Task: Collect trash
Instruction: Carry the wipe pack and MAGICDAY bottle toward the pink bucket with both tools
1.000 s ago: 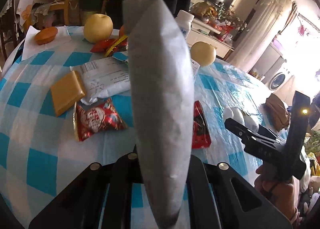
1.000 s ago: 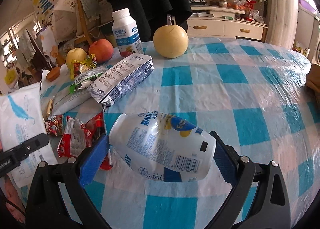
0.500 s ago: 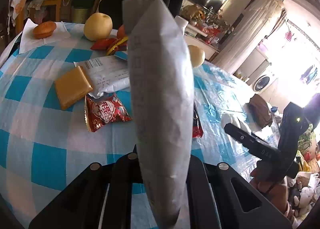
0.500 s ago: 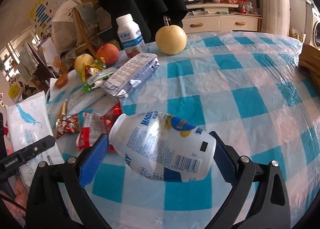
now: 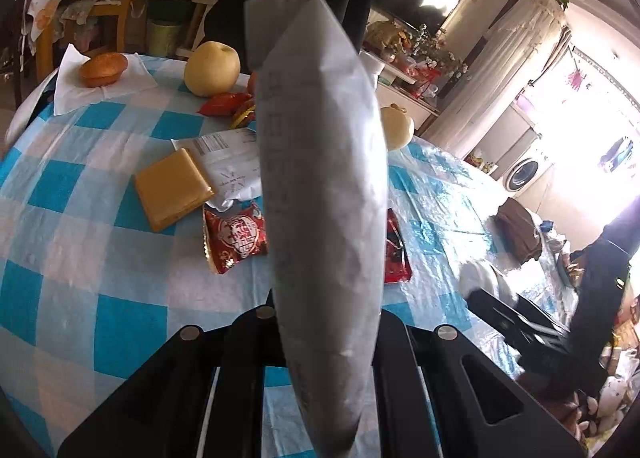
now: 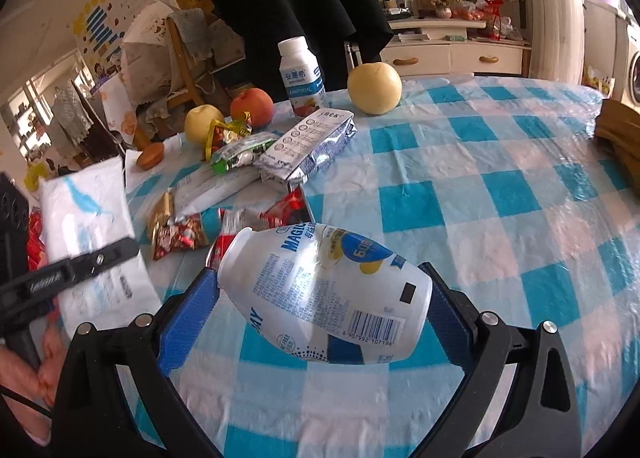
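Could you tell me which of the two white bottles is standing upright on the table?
The capped bottle beside the yellow pear stands upright; the other bottle lies sideways in the right gripper.

Left claw (image 5: 320, 338) clamped tight, right claw (image 6: 320, 298) gripping.

White packet (image 5: 324, 194) upright; white bottle (image 6: 326, 294) sideways.

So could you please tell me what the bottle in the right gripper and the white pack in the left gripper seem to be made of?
The bottle looks like glossy white plastic with a printed label: it carries a soft sheen and a barcode. The white pack seems to be thin matte plastic film, perhaps a soft tissue pack: it creases, bulges and shows a bird print in the right wrist view.
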`<state>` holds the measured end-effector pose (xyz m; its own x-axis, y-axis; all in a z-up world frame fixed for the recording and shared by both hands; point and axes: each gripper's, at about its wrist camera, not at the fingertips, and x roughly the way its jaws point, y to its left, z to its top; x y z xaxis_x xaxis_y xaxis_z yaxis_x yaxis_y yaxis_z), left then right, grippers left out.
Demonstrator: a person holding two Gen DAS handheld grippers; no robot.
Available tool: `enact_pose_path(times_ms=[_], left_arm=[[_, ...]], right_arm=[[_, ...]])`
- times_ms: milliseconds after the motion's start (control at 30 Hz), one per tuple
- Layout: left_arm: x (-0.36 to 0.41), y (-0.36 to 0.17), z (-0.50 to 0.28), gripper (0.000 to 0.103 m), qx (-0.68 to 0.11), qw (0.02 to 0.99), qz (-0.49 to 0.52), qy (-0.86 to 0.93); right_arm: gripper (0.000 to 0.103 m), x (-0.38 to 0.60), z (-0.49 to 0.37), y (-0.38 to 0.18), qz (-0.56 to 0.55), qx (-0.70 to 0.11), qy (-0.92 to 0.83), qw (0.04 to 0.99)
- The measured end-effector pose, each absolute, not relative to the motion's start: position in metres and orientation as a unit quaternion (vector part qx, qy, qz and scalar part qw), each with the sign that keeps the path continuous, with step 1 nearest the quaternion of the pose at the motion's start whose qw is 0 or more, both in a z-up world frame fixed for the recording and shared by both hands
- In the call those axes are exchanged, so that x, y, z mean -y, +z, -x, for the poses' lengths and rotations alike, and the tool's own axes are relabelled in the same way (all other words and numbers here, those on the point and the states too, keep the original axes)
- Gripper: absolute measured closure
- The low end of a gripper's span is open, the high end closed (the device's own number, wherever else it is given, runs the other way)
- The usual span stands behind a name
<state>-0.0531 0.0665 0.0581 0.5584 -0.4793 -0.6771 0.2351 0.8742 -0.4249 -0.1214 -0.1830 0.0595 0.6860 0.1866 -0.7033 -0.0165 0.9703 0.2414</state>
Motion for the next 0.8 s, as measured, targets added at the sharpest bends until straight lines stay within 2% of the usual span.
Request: enact_pose_path(times_ms=[800], left_arm=[[-0.083,0.075,0.076,0.092,-0.386,0.893,0.116,-0.199]], right_arm=[[0.006,0.14,0.18,0.077,-0.041,-0.38,0.037,0.923]])
